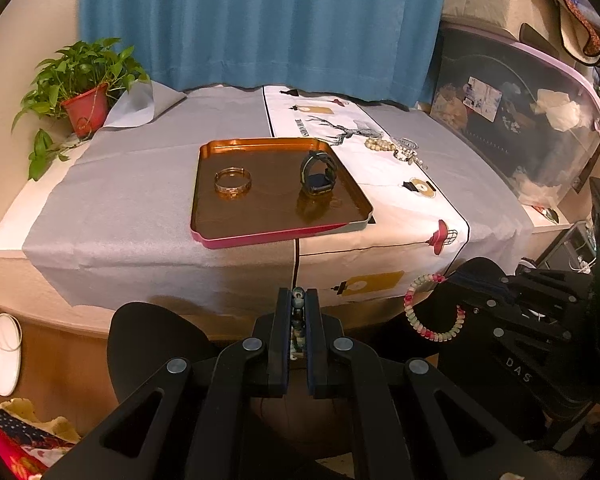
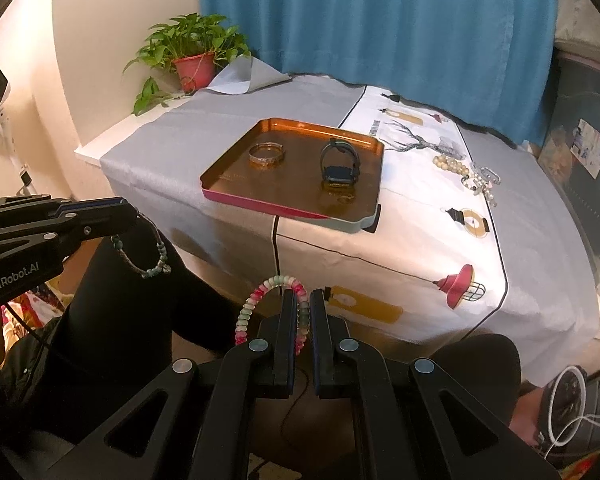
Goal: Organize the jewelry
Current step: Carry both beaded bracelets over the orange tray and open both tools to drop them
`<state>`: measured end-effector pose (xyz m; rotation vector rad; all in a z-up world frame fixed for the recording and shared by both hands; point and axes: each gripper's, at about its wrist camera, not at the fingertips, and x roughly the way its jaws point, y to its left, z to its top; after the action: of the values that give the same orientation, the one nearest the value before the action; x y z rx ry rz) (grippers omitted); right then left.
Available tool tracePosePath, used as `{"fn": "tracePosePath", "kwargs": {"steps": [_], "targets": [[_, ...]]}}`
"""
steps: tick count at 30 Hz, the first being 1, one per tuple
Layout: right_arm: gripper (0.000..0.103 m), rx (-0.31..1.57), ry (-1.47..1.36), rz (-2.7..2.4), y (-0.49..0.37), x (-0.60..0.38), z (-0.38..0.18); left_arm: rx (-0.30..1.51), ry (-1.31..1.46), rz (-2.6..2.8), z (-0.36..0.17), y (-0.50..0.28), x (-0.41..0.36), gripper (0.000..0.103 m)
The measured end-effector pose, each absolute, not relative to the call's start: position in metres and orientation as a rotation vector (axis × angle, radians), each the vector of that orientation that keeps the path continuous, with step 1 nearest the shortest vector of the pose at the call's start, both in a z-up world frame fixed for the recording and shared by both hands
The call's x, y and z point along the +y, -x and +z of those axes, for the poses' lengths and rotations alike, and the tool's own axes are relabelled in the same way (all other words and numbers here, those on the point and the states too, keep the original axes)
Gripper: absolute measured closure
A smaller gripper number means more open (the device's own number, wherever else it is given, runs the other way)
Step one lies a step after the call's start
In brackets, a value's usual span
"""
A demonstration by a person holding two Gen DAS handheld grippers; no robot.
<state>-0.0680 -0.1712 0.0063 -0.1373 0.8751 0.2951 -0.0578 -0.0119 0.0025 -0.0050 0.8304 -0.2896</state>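
Observation:
A copper tray [image 1: 260,220] [image 2: 236,188] sits on the table and holds a metal bangle [image 1: 233,182] [image 2: 266,154] and a dark watch [image 1: 318,174] [image 2: 339,166]. My left gripper [image 1: 298,296] [image 2: 126,212] is shut on a green beaded cord bracelet [image 1: 297,312] [image 2: 148,256], held in front of the table's edge. My right gripper [image 2: 300,300] is shut on a pink, white and green beaded bracelet [image 2: 256,304] [image 1: 424,312], also off the table's front. A pile of pearl and bead jewelry [image 1: 396,148] [image 2: 468,174] lies on the white cloth right of the tray.
A potted plant [image 1: 80,96] [image 2: 192,56] stands at the table's back left. A blue curtain [image 1: 260,20] hangs behind. A clear storage bin [image 1: 512,120] stands to the right. A grey cloth [image 1: 120,200] covers the table's left part.

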Motion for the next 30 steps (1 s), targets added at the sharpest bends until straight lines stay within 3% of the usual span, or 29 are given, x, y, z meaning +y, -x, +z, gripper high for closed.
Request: {"fn": "tracePosePath", "kwargs": {"steps": [16, 30], "targets": [[0.096, 0.895, 0.148, 0.285, 0.048, -0.168, -0.003, 0.863, 0.057, -0.269, -0.007, 0.036, 0.009, 0.099], [0.096, 0.886, 0.122, 0.274, -0.036, -0.15, -0.007, 0.83, 0.076, -0.287, 0.001, -0.036, 0.015, 0.099]]}}
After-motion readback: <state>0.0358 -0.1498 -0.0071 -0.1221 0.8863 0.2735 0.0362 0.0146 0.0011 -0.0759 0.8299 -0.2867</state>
